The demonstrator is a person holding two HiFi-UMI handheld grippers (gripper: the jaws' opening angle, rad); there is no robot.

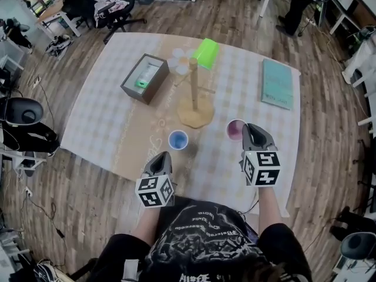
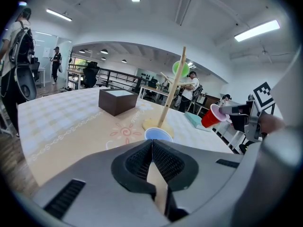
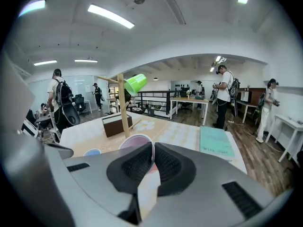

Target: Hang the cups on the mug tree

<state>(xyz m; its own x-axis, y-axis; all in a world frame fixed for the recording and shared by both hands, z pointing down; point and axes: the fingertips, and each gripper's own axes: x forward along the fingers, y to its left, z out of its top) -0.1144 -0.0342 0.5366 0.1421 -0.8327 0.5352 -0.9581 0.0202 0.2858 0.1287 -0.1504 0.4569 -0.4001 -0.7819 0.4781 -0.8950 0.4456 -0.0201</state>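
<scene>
Your right claw pinches the rim of the red cup; your left claw sits closed, empty. Tilt the mouth onto a free mug tree peg.

Mug tree looks wooden, green cup glossy plastic

wood plank floor, white desk, ceiling strip lights
</scene>
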